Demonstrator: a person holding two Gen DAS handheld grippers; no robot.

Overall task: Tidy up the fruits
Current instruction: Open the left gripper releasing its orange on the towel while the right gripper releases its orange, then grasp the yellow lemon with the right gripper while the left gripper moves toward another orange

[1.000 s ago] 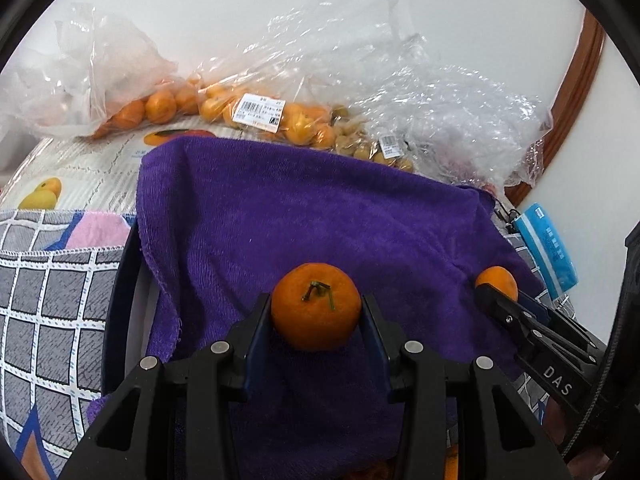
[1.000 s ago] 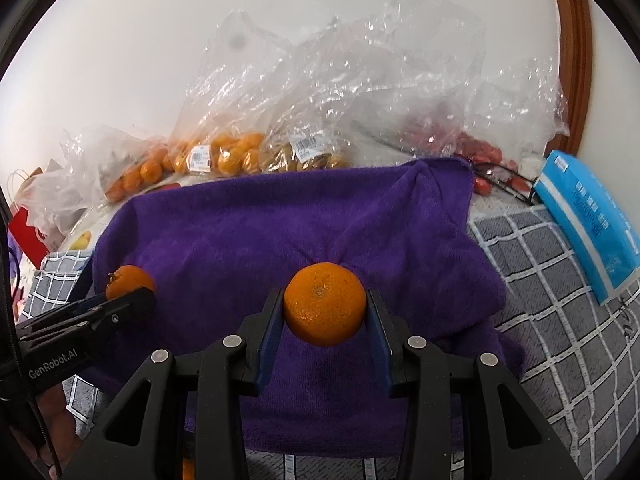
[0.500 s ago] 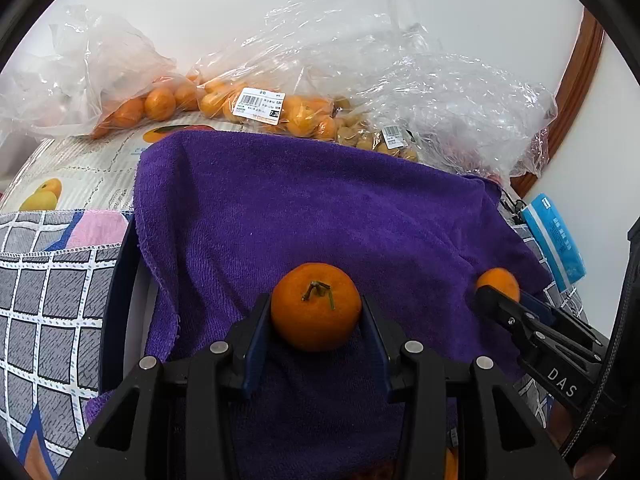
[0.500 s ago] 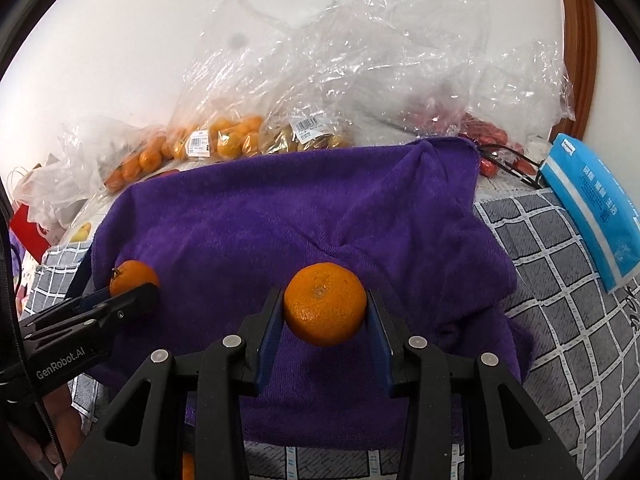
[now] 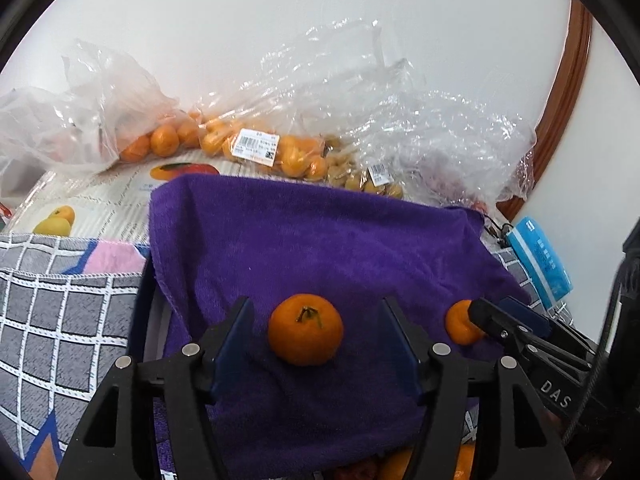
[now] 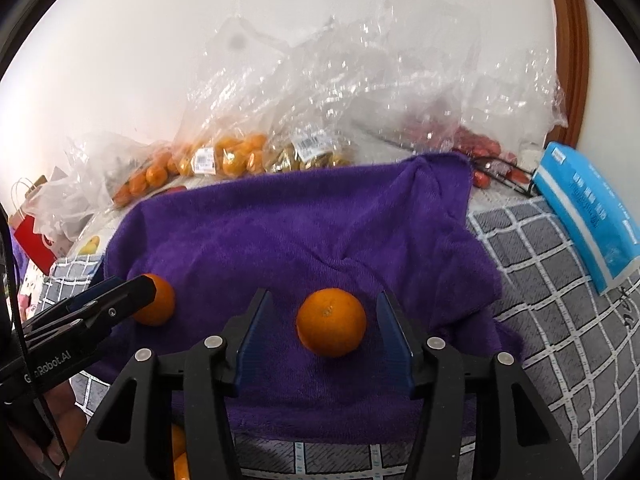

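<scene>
Release step: at lower centre of each wrist view, the left gripper (image 5: 316, 340) and right gripper (image 6: 326, 326), jaws opening, free their tangerines (image 5: 305, 330) (image 6: 331, 322) onto the purple towel (image 5: 320, 240); next, presumably, a clean withdrawal.

Soft, even daylight fills both fisheye views, brightest on the white wall (image 6: 140, 60). Glare sparkles across crumpled plastic bags (image 6: 360, 80). Edges curve and darken into a black rim; the blue packet (image 6: 588, 212) smears slightly.

"DAS" on right gripper (image 5: 486, 316), seemingly "GenRobot.AI" on left gripper (image 6: 146, 290)
</scene>
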